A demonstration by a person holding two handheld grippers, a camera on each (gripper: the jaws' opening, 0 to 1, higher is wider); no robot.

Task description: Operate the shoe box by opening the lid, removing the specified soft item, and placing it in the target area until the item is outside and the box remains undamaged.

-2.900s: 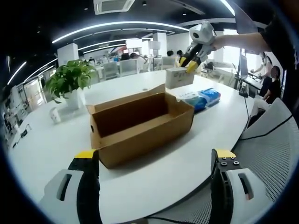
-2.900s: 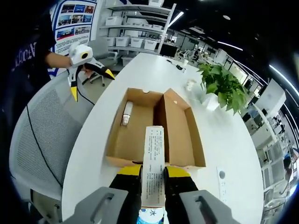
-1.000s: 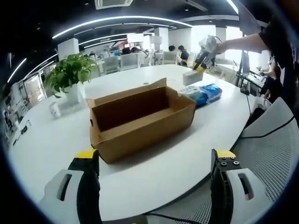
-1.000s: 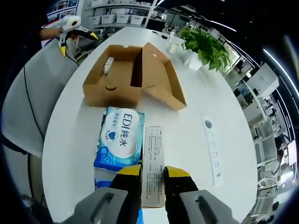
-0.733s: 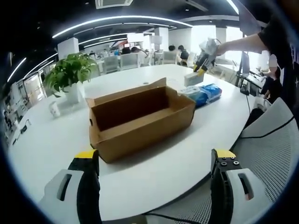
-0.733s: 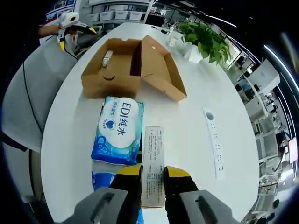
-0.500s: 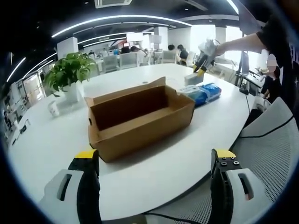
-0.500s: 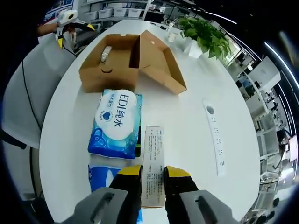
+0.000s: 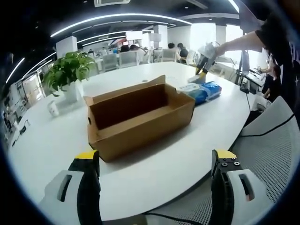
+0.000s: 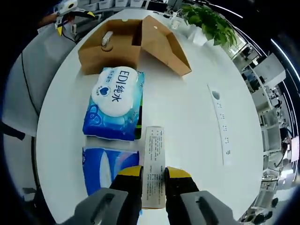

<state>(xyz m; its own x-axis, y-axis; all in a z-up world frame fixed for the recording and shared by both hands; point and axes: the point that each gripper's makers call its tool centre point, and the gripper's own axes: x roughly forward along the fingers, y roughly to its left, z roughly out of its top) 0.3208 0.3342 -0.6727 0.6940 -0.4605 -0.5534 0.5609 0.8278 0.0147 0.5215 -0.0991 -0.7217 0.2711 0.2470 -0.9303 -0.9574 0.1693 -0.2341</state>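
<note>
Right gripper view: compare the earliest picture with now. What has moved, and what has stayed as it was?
The right gripper has carried the white carton from above the open box out over the table, beside the blue packs. Its jaws stay shut on the carton. The box stays open; the left gripper stays open and empty.

Open-plan office around a big white worktop [image 9: 154,164], lit by curved ceiling light strips [image 9: 117,18].

A potted plant [image 9: 68,72] stands at the worktop's far side, with a small white cup [image 9: 53,108] beside it. A white power strip [image 10: 221,126] lies flat on the surface. A grey mesh chair [image 9: 269,154] sits at the near edge. Further back stand desks, chairs and seated people, bright windows [image 9: 201,35] and white pillars [image 9: 65,46].
</note>
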